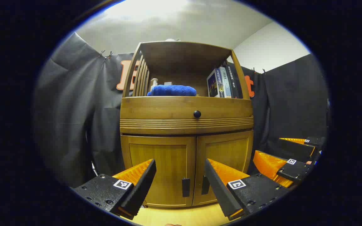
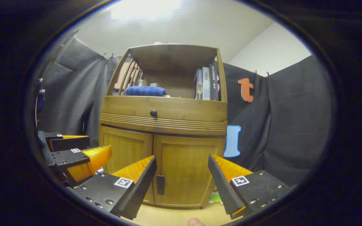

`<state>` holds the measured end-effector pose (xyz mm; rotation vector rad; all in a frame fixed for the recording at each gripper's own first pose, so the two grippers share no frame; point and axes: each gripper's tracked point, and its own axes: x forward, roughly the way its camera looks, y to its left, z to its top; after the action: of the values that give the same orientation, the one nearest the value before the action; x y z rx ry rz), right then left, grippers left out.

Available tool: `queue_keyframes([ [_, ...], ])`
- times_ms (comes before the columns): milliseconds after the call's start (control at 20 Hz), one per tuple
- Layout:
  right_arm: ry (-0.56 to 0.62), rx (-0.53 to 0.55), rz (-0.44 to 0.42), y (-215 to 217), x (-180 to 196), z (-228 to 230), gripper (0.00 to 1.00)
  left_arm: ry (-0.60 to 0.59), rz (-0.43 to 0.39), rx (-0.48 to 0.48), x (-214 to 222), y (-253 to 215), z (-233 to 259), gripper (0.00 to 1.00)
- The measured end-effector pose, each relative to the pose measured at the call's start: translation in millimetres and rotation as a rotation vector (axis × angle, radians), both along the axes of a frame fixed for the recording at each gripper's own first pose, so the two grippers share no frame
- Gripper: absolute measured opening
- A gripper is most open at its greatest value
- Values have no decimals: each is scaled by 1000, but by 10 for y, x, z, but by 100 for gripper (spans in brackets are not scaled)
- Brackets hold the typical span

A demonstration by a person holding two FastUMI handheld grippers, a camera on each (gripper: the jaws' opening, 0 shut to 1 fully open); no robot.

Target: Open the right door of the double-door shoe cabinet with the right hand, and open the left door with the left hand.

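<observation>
open floor – doors unobstructed

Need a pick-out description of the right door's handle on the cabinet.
Start at the tall wooden shoe cabinet, then drop below its round black drawer knob to the two closed doors. The small black rectangular handle sits low on the right wooden door, by the centre seam; its twin sits left of that seam.

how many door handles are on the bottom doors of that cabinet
2: one dark handle on the left door's inner edge, one dark handle on the right door's inner edge, side by side at the centre seam. Both doors are shut.
</observation>
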<state>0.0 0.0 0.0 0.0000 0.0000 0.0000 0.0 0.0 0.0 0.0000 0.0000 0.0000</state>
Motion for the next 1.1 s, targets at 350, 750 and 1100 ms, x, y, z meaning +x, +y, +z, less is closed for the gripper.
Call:
queue_keyframes([
  [350, 7, 15, -12, -8, 25, 24, 98, -11, 20, 11, -60, 9, 37, 92],
  [750, 1, 7, -3, 20, 3, 50, 98, -14, 32, 28, -106, 19, 63, 92],
  [1100, 15, 10, 10, 3, 15, -25, 96, -27, 60, 36, -155, 102, 93, 92],
])
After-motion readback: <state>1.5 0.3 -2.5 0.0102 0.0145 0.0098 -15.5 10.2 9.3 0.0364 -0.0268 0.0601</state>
